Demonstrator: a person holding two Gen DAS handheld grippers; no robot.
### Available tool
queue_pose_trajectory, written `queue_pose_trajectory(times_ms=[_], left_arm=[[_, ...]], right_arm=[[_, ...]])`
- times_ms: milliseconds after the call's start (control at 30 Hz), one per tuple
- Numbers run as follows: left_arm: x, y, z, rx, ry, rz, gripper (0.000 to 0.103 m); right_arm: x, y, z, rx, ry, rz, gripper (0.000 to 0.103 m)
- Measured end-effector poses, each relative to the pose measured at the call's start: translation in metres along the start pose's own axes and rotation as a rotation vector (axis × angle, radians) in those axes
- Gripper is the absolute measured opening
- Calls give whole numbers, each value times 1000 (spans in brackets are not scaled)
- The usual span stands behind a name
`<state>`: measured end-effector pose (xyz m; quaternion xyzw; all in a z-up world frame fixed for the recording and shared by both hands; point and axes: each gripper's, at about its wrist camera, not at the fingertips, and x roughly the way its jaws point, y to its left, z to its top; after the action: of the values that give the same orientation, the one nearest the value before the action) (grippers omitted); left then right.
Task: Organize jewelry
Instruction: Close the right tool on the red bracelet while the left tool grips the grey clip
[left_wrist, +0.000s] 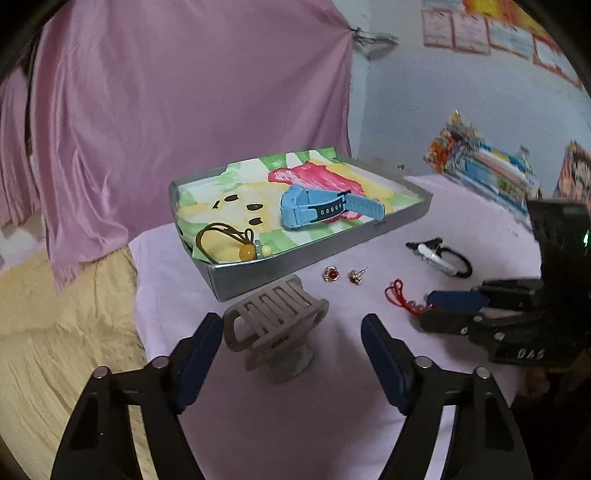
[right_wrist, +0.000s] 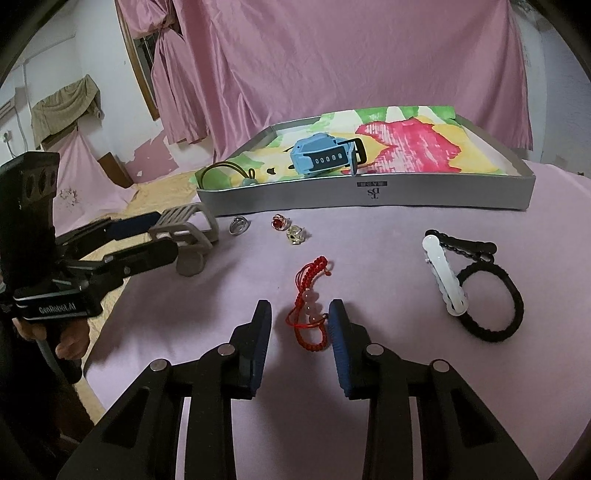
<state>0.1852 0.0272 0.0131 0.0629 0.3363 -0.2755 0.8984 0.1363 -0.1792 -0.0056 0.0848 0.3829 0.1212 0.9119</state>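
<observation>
The right gripper (right_wrist: 300, 325) hangs low over the pink-covered table (right_wrist: 369, 369), jaws spread around a red braided cord bracelet with pale beads (right_wrist: 308, 314). The left gripper (left_wrist: 291, 339) has its jaws spread either side of a beige plastic claw hair clip (left_wrist: 275, 325). Beyond lie a red-stone ring (right_wrist: 279, 222) and a gold ring (right_wrist: 294, 234), then the shallow grey cardboard tray (right_wrist: 369, 195) holding a blue plastic watch (right_wrist: 321, 153).

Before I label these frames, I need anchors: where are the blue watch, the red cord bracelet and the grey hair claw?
blue watch (left_wrist: 295, 206), left wrist view, on its case.
red cord bracelet (right_wrist: 308, 273), right wrist view, on its braided cord.
grey hair claw (left_wrist: 275, 314), left wrist view, on its slotted top.
</observation>
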Motion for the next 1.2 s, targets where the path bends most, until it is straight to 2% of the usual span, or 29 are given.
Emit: queue_pose_trajectory(times_ms=[33,233,400,567,733,833,967,1200], left_arm=[[0,0,-1,-17,5,-16,57],[-2,-14,-6,-42,9,-53,56],[-4,-26,-7,-65,8,-89,41],[2,-26,-11,-116,37,-16,19],[5,-22,-14,-167,43,35,9],[4,-23,-15,-189,42,48,8],[-2,-26,-15,-211,25,54,6],[-8,-33,-12,-253,-1,25,6]], right_arm=[[0,-1,0,2,1,2,28],[-2,-4,-3,12,0,15,28],[-2,-6,-4,14,-1,16,28],[-2,-6,-5,12,-2,17,26],[-3,-6,-5,-2,0,6,18],[-3,-5,-6,-17,-3,-3,16],[-3,-4,-6,-37,-8,-8,7],[-20,-6,0,-46,-85,33,6]])
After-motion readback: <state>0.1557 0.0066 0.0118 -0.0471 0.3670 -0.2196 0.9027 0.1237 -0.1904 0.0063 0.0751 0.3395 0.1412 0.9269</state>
